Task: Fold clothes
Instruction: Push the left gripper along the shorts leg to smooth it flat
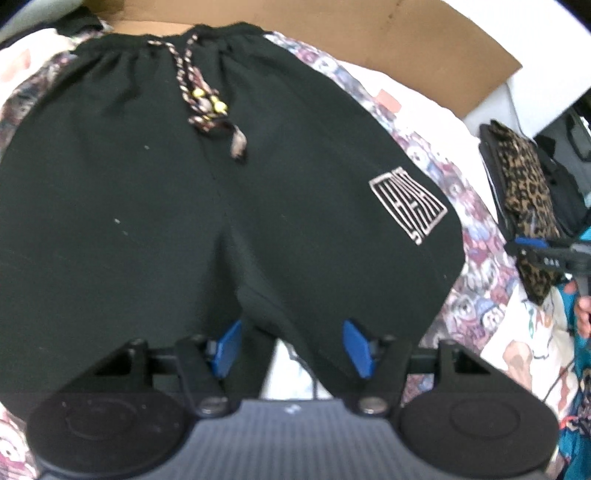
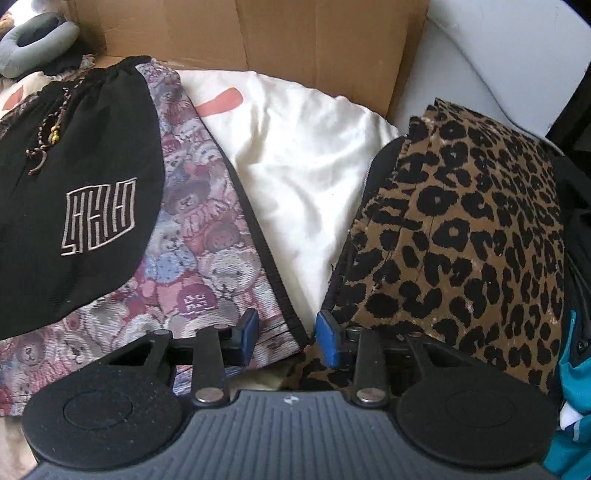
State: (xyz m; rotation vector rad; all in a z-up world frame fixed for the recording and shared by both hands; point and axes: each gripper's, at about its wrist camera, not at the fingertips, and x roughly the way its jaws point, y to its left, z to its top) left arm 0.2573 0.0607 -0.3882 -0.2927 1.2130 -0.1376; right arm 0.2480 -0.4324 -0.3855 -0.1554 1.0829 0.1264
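Black shorts [image 1: 147,206] with a braided drawstring [image 1: 207,99] and a white line logo [image 1: 408,205] lie flat, waistband at the far side. My left gripper [image 1: 293,345] hovers at their near edge by the crotch. It is open, and part of one leg's hem lies between its blue pads [image 1: 229,347] without being pressed. In the right wrist view the shorts [image 2: 74,184] are at the left. My right gripper [image 2: 288,336] is open over the near corner of the bear-print cloth [image 2: 207,266], whose black edge runs between the fingers. The right gripper [image 1: 554,254] also shows at the left view's right edge.
A bear-print cloth [image 1: 476,254] lies under the shorts. A folded leopard-print garment [image 2: 461,240] sits on dark clothes at the right, with a white cushion [image 2: 303,166] between. Cardboard [image 2: 258,33] stands behind. Teal fabric [image 2: 576,387] is at the far right.
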